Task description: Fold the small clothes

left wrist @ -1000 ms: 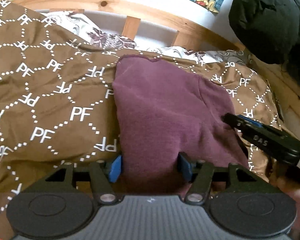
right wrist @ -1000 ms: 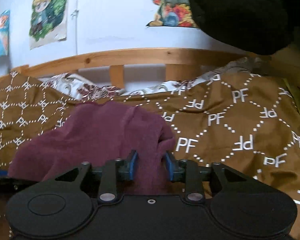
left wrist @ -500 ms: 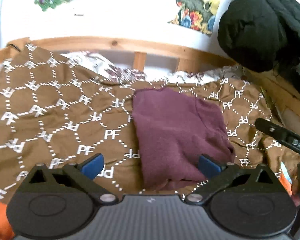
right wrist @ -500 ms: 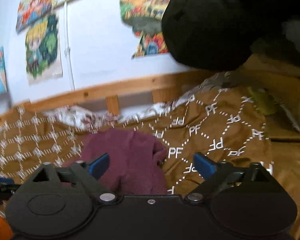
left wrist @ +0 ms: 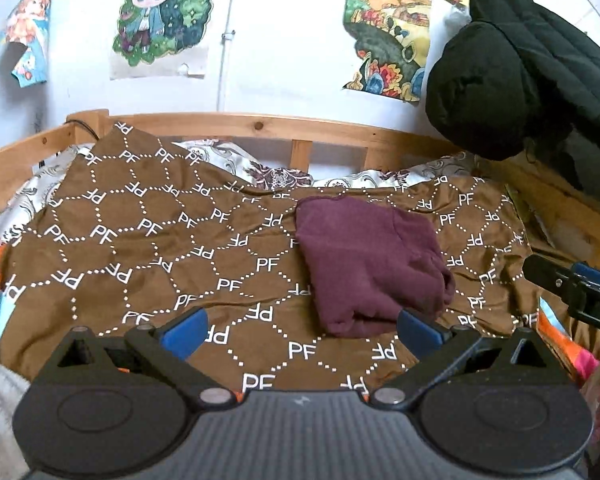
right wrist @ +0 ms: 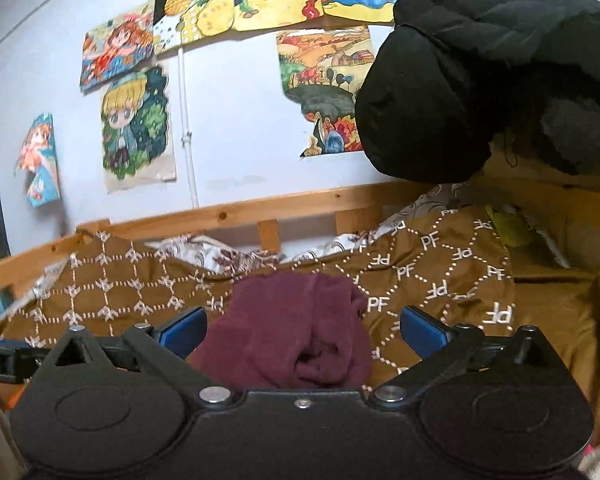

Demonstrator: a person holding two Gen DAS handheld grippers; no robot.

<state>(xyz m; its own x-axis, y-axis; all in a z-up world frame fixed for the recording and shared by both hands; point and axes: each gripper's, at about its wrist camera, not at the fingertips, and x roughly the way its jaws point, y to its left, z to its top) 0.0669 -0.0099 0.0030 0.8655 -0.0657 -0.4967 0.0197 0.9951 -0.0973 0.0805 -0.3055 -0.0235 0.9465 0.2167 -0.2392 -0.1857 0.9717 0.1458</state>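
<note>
Trouble could come from the folded maroon garment (left wrist: 370, 264) lying loose on the brown bedspread (left wrist: 160, 248): my left gripper (left wrist: 300, 326) gapes empty, my right gripper (right wrist: 302, 326) is opening empty, so a careless regrab could undo it.

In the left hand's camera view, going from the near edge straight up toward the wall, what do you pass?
Left gripper with jaws wide apart → brown patterned bedspread → folded maroon garment → wooden bed rail → posters on the wall.
</note>
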